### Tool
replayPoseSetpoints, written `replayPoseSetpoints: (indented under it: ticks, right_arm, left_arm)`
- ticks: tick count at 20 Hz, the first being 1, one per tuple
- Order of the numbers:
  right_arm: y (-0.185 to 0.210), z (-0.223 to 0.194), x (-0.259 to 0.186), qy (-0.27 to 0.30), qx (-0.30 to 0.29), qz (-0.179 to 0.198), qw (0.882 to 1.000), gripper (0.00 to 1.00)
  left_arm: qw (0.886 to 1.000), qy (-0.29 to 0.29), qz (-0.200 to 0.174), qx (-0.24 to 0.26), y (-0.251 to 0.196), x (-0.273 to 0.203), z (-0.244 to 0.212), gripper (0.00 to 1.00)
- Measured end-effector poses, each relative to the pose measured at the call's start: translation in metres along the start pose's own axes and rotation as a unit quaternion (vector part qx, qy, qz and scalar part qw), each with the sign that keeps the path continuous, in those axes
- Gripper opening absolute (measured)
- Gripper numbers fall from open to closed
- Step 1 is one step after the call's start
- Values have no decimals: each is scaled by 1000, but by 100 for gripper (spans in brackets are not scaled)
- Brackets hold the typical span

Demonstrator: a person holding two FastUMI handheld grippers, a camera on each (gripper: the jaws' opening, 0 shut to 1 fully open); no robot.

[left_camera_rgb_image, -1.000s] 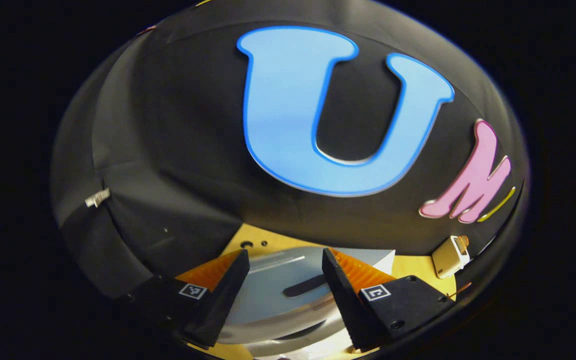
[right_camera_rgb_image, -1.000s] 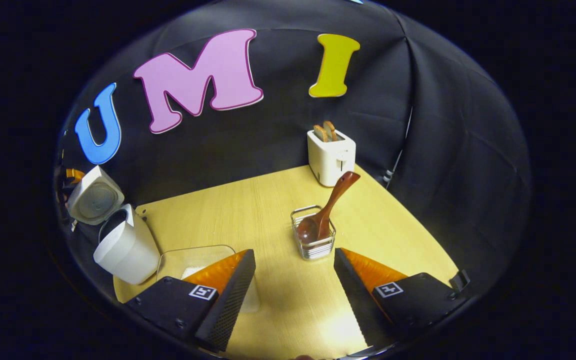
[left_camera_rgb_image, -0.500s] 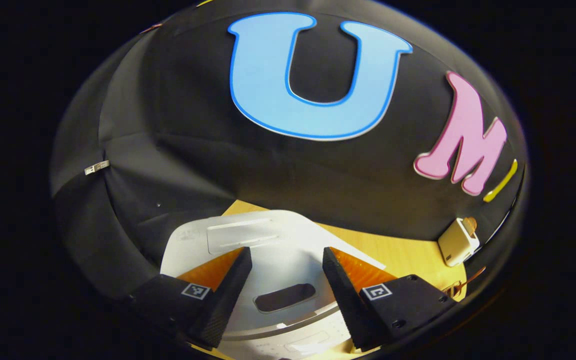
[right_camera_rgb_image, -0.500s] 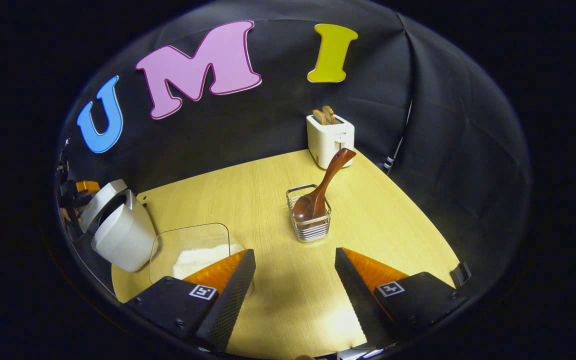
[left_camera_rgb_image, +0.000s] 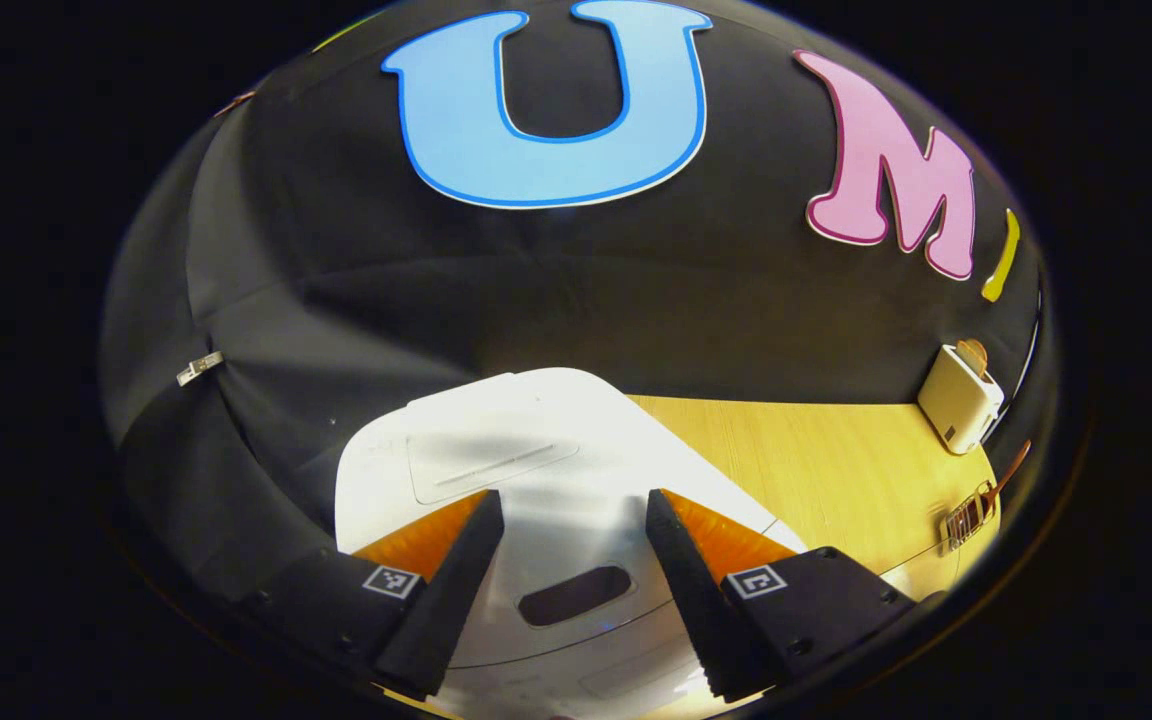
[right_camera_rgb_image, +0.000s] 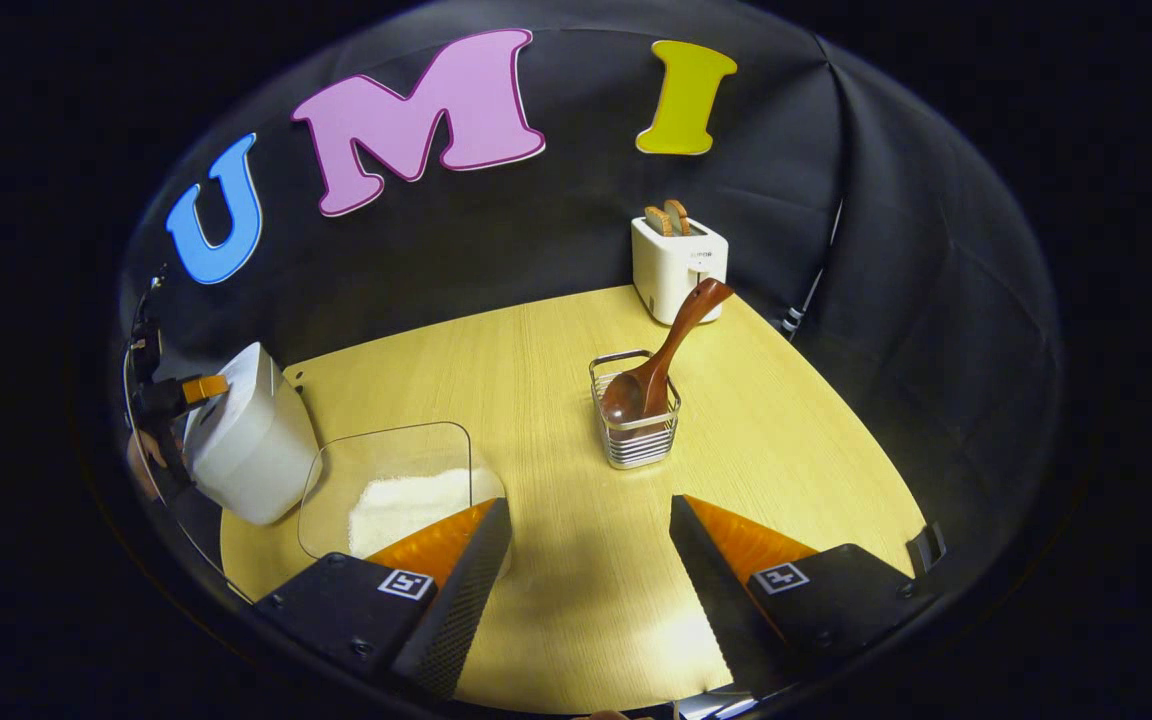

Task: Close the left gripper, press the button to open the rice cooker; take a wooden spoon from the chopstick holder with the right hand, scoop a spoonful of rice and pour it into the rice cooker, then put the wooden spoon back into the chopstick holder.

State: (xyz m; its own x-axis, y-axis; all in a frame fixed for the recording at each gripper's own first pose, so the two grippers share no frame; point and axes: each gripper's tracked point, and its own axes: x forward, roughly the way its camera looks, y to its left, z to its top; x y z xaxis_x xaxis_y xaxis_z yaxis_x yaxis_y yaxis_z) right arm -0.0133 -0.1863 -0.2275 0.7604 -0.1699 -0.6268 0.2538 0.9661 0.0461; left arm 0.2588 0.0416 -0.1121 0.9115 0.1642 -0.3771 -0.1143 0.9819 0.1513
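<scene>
White cooker (left_camera_rgb_image: 536,450), lid down, sits under the left gripper (left_camera_rgb_image: 573,497) in the left gripper view, fingers spread apart. In the right gripper view the right gripper (right_camera_rgb_image: 591,500) gapes empty; the spoon (right_camera_rgb_image: 661,350) stands in the holder (right_camera_rgb_image: 636,445), near the rice (right_camera_rgb_image: 401,505). This fits a cooker awaiting its press or scooping finished. The toaster (right_camera_rgb_image: 678,262) lettering is too small to read

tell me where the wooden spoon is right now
In the right gripper view, the wooden spoon stands tilted in the chopstick holder, mid-table, before the toaster.
</scene>
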Motion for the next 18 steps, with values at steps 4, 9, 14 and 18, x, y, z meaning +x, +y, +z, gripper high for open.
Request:
replayPoseSetpoints:
  ticks: [4, 9, 14, 18]
  right_arm:
    - [12, -3, 0, -2, -2, 9, 1000, 99]
    - [29, 13, -8, -36, -21, 14, 999, 99]
    - [52, 47, -24, -88, -17, 15, 996, 99]
    - [81, 90, -54, -162, -20, 24, 986, 99]
  left_arm:
    - [1000, -15, -17, 21, -1, -2, 1, 96]
    - [998, -58, -6, 39, 13, -24, 24, 98]
    - [984, -174, -10, 44, 10, -99, 74, 98]
    - [974, -222, -47, 24, -1, -177, 86, 98]
